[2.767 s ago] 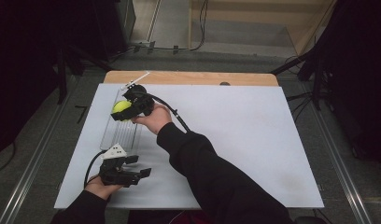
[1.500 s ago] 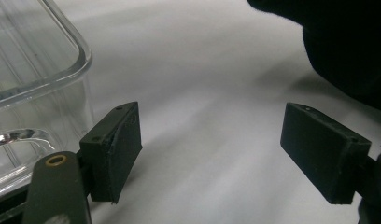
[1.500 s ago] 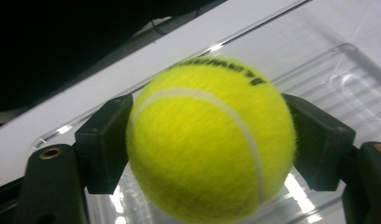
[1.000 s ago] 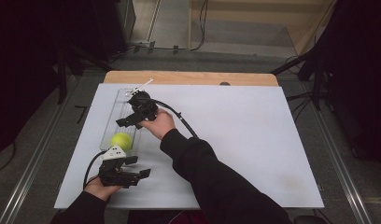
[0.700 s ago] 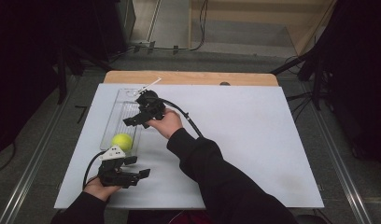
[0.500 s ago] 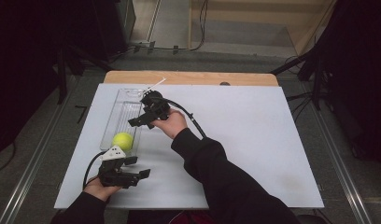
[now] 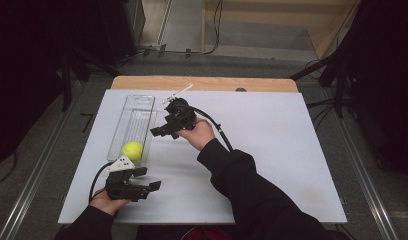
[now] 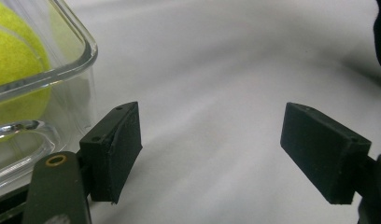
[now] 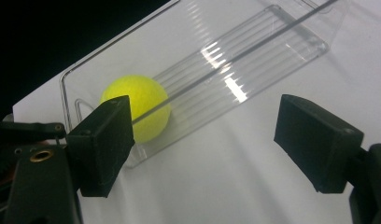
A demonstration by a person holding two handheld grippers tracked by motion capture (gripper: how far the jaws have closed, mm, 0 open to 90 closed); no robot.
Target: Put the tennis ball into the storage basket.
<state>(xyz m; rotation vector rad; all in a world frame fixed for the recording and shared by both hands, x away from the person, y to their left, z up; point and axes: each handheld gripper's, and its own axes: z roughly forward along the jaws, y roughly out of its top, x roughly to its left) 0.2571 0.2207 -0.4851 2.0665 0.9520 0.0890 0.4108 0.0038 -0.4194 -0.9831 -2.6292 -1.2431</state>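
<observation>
High view: fuzzy round tennis ball [image 7: 132, 150] lies inside clear ribbed tray [image 7: 134, 116].

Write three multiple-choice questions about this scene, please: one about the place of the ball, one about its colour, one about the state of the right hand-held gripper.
1. Where does the tennis ball lie?
A. on the bare table
B. in the clear tray, at its near end
C. between the jaws of the right hand-held gripper

2. What colour is the ball?
A. yellow-green
B. red
C. white

3. What do the right hand-held gripper's jaws hold?
A. the ball
B. the tray's rim
C. nothing

Answers:
1 B: the high view shows the ball inside the tray, at the end nearest the left hand-held gripper.
2 A: the right gripper view shows it bright yellow-green.
3 C: the right gripper view shows its jaws apart with only table between them; they have just been closing.
</observation>
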